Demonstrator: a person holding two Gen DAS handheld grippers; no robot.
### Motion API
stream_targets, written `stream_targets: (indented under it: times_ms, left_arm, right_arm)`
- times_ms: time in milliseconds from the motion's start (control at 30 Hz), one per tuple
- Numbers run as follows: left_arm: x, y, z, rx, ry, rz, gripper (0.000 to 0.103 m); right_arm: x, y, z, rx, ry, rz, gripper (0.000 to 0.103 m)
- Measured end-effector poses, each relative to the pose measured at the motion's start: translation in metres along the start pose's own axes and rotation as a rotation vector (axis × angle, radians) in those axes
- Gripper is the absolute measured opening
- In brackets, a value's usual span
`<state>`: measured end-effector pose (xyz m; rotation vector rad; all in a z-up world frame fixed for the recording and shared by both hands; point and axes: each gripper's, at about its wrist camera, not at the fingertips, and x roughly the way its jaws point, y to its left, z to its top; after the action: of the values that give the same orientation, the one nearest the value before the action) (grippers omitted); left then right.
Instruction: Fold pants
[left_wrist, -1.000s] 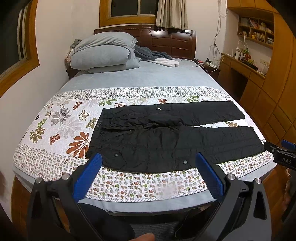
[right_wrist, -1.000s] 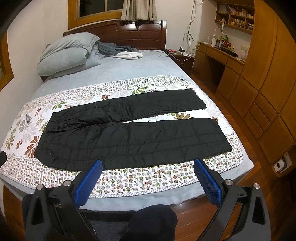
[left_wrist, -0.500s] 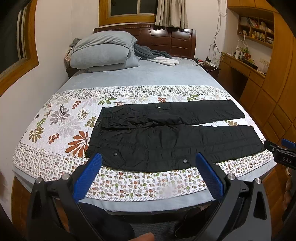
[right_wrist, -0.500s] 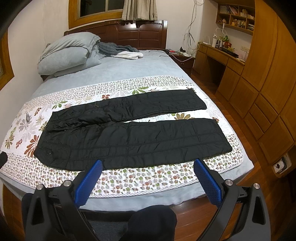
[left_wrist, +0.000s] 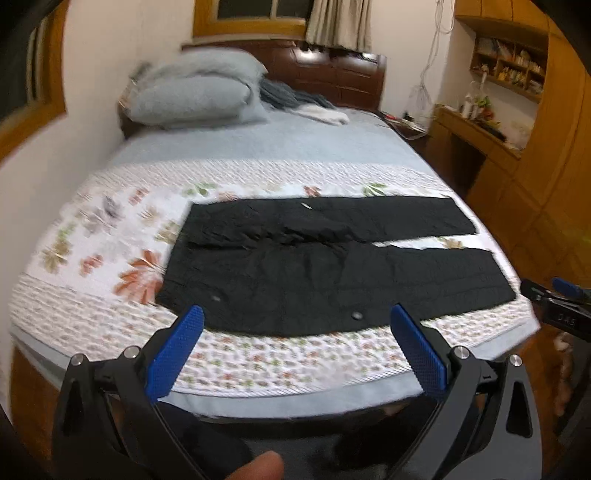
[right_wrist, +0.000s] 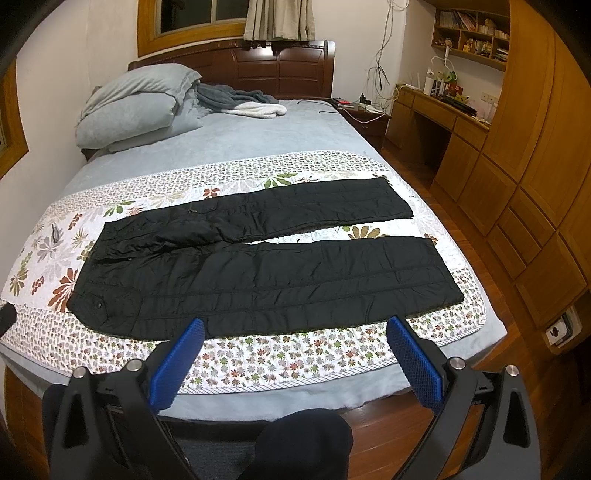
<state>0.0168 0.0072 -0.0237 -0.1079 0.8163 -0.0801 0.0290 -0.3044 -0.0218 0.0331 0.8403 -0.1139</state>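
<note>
Item: black pants (right_wrist: 258, 273), laid flat and unfolded across the floral quilt (right_wrist: 258, 358) near the foot of the bed (right_wrist: 258, 136), waistband to the left, both legs stretched right and parted by a narrow gap. Left gripper (left_wrist: 295, 350): jaws spread wide, nothing held, poised short of the near edge of the garment. Right gripper (right_wrist: 295, 358): likewise spread and empty, held off the bed edge. Folding is judged not yet begun. Risks noted: the quilt may be pinched together with the slick padded fabric if a jaw is driven too deep; only one layer may be caught, so that the leg slides out; uneven lifting between the two tools may leave the legs misaligned.
</note>
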Motion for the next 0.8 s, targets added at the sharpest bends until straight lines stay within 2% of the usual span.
stream_targets:
  times_ms: [67,133,200,233,267,333,400,433,467,533,600,633,667,700,767,800]
  left_arm:
    - [0.027,0.022,-0.001,-0.07,0.084,-0.093,0.101]
    - [0.057,0.051,-0.003,-0.135,0.151,-0.158,0.1]
    - [0.079,0.083,-0.006,-0.198,0.165,-0.197,0.1]
    - [0.09,0.102,-0.007,-0.233,0.164,-0.173,0.1]
    - [0.097,0.116,-0.004,-0.231,0.126,-0.124,0.1]
    - [0.114,0.148,-0.009,-0.332,0.116,-0.068,0.1]
    - [0.135,0.18,-0.014,-0.403,0.17,0.008,0.1]
    - [0.147,0.196,-0.017,-0.428,0.2,0.012,0.1]
    - [0.155,0.203,-0.018,-0.455,0.218,-0.023,0.1]
    - [0.182,0.233,-0.029,-0.56,0.326,-0.087,0.099]
    - [0.2,0.254,-0.039,-0.64,0.367,-0.095,0.095]
    - [0.206,0.266,-0.044,-0.697,0.362,-0.095,0.094]
    - [0.208,0.276,-0.052,-0.723,0.368,-0.092,0.092]
    - [0.213,0.281,-0.055,-0.756,0.369,-0.099,0.092]
    - [0.228,0.285,-0.05,-0.769,0.34,-0.142,0.092]
    - [0.233,0.284,-0.049,-0.768,0.338,-0.151,0.092]
  right_arm:
    - [0.004,-0.001,0.001,-0.01,-0.006,0.033,0.1]
    - [0.022,-0.011,0.003,0.006,0.028,0.142,0.1]
    - [0.047,-0.025,0.004,0.034,0.075,0.196,0.1]
    - [0.068,-0.04,0.004,0.065,0.103,0.221,0.1]
    - [0.082,-0.052,0.003,0.088,0.118,0.244,0.1]
    - [0.117,-0.084,-0.001,0.155,0.174,0.275,0.1]
    - [0.147,-0.115,-0.005,0.219,0.214,0.278,0.1]
    - [0.165,-0.137,-0.008,0.262,0.233,0.278,0.1]
    - [0.181,-0.157,-0.011,0.306,0.251,0.271,0.1]
    - [0.206,-0.192,-0.018,0.394,0.263,0.289,0.1]
    - [0.227,-0.225,-0.026,0.478,0.265,0.322,0.094]
    - [0.241,-0.245,-0.032,0.531,0.277,0.323,0.089]
    - [0.252,-0.257,-0.036,0.562,0.29,0.336,0.077]
    - [0.267,-0.273,-0.044,0.612,0.313,0.36,0.075]
    - [0.283,-0.291,-0.053,0.661,0.334,0.355,0.076]
    - [0.29,-0.301,-0.058,0.684,0.337,0.352,0.082]
